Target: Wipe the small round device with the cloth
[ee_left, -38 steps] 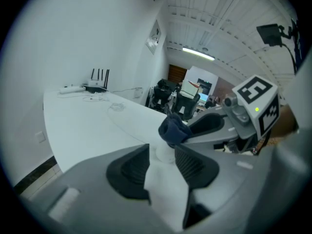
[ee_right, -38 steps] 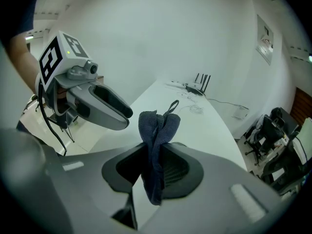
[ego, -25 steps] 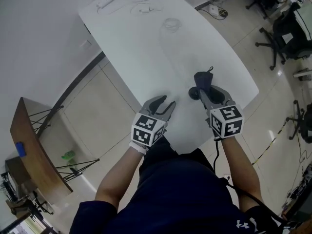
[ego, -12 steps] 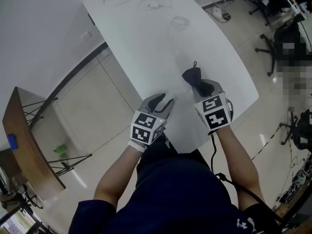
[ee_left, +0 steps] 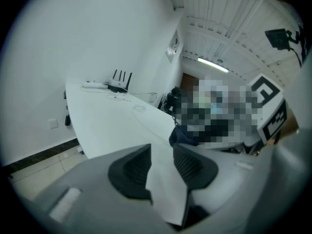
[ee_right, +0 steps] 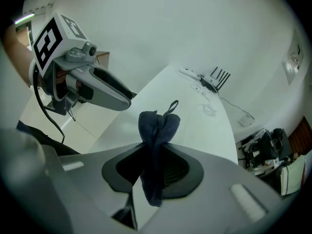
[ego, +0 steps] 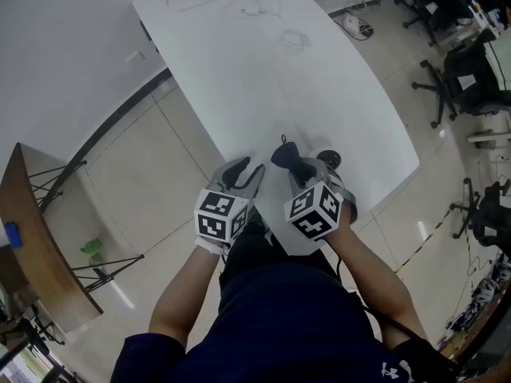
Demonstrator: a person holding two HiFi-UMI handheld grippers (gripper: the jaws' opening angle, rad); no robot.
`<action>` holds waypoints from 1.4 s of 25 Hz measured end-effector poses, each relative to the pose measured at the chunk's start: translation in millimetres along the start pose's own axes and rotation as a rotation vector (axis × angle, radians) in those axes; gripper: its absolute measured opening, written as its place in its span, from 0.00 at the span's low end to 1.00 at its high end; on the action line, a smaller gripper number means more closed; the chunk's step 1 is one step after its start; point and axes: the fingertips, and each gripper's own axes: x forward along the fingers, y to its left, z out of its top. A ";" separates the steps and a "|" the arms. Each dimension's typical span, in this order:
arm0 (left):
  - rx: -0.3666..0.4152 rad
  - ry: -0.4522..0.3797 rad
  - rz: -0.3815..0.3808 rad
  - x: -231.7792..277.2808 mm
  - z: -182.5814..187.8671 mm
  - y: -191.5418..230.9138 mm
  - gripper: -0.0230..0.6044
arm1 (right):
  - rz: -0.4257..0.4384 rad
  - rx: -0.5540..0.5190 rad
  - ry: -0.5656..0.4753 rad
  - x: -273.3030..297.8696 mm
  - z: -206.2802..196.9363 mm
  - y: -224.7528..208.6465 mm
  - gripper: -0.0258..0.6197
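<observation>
The right claw (ee_right: 155, 150) is clamped on a bunched dark blue cloth (ee_right: 158, 123). Just to its left, the left claw (ee_left: 162, 151) is held empty, its jaws apart though lately drawn closer. The small round device (ego: 329, 159) is seen on the white tabletop (ego: 263, 78), just right of the right claw, by the near edge.

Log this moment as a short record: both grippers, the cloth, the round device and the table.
left gripper: open, jaws have just been closing, nothing between them
right gripper: shut on the cloth
cloth: dark blue, bunched, sticking out past the jaws
small round device: dark, on the table beside the right gripper, cloth not on it
table: white, router at far end
</observation>
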 end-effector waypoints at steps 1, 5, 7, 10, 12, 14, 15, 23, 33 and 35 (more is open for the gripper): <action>0.000 0.004 -0.001 -0.2 -1.6 0.3 0.26 | -0.004 0.009 -0.004 0.7 -2.7 2.1 0.18; 0.012 0.024 -0.022 3.8 -4.7 -6.5 0.26 | -0.001 0.135 -0.085 -14.7 -4.8 -7.3 0.18; 0.023 0.033 -0.039 7.5 -4.7 -12.8 0.26 | -0.011 0.264 -0.157 -31.5 -7.7 -28.8 0.18; 0.041 0.044 -0.064 13.0 -4.0 -22.7 0.26 | -0.103 0.383 -0.257 -55.7 -23.3 -75.7 0.18; 0.052 0.052 -0.077 15.7 -3.2 -29.3 0.26 | -0.164 0.356 -0.309 -62.2 -39.4 -99.7 0.18; 0.064 0.062 -0.090 18.6 -3.1 -36.7 0.26 | -0.174 0.303 -0.377 -63.4 -45.5 -106.1 0.18; 0.070 0.067 -0.097 20.5 -3.1 -40.6 0.26 | -0.171 0.276 -0.398 -61.9 -47.9 -104.1 0.18; 0.108 0.115 -0.121 32.2 -5.1 -59.9 0.26 | -0.187 0.080 -0.439 -61.2 -58.4 -61.6 0.18; 0.125 0.147 -0.131 40.2 -8.9 -77.3 0.26 | -0.126 -0.065 -0.466 -48.4 -67.3 -15.4 0.18; 0.123 0.149 -0.134 41.4 -9.4 -80.8 0.26 | -0.078 0.004 -0.473 -47.1 -71.9 -8.0 0.18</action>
